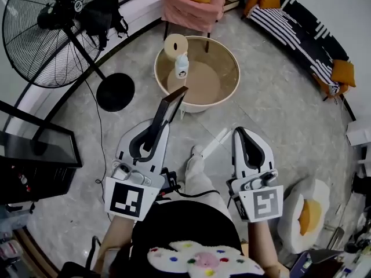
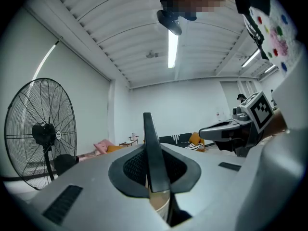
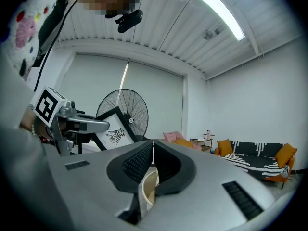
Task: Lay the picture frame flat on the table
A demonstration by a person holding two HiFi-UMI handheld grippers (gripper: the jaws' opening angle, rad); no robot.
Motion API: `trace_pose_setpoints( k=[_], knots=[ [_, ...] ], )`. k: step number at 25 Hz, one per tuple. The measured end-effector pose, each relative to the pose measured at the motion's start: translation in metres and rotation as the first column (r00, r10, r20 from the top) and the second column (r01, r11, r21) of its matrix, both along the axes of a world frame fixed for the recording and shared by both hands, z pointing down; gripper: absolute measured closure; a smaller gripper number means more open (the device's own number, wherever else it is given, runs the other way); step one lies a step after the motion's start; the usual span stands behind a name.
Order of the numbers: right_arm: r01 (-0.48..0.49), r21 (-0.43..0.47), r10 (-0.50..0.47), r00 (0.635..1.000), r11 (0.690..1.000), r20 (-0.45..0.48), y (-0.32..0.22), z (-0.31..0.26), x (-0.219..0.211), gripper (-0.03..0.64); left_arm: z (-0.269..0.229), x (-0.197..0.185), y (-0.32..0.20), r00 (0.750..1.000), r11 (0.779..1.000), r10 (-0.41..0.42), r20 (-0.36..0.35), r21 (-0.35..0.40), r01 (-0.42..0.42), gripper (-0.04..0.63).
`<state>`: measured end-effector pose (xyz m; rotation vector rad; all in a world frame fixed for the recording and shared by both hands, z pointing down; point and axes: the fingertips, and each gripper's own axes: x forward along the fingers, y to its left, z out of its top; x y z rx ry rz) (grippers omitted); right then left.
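Observation:
My left gripper point(image 1: 163, 127) is shut on a black picture frame point(image 1: 169, 110), held upright and edge-on in the air just short of the round beige table point(image 1: 229, 55). In the left gripper view the frame's thin dark edge point(image 2: 150, 138) stands straight up between the jaws of the left gripper point(image 2: 154, 170). In the right gripper view the frame's face point(image 3: 113, 132) shows a white sheet with an insect drawing. The right gripper point(image 1: 239, 132) hovers to the right of the frame, shut and empty, its jaws point(image 3: 153, 160) meeting with nothing between them.
A paper roll point(image 1: 175, 45) and a small bottle point(image 1: 182, 66) stand on the table's far left part. A large floor fan point(image 1: 52, 28) is at the left, a pink armchair point(image 1: 194, 2) behind the table, a striped sofa point(image 1: 301, 33) at the right.

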<state>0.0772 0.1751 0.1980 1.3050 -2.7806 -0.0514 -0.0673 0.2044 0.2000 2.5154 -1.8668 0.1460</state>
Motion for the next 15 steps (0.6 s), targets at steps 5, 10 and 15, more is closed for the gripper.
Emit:
trace_pose_setpoints(
  k=[5,10,15],
  knots=[
    [0.049,0.006,-0.049,0.999,0.999,-0.015,-0.039,0.012,0.001,0.583,0.005,0.002,-0.039,1.0,1.0,-0.015,0.014,0.0,0.015,0.549],
    [0.065,-0.018,-0.065,0.998,0.998,-0.014,-0.082,0.022,0.003,0.583,0.012,0.001,-0.079,0.999,0.999,-0.036,0.005,-0.012,0.036,0.549],
    [0.081,-0.046,-0.083,0.996,0.996,-0.024,-0.127,0.035,0.007,0.583,0.02,0.001,-0.12,0.998,0.998,-0.055,0.012,-0.029,0.056,0.549]
  ],
)
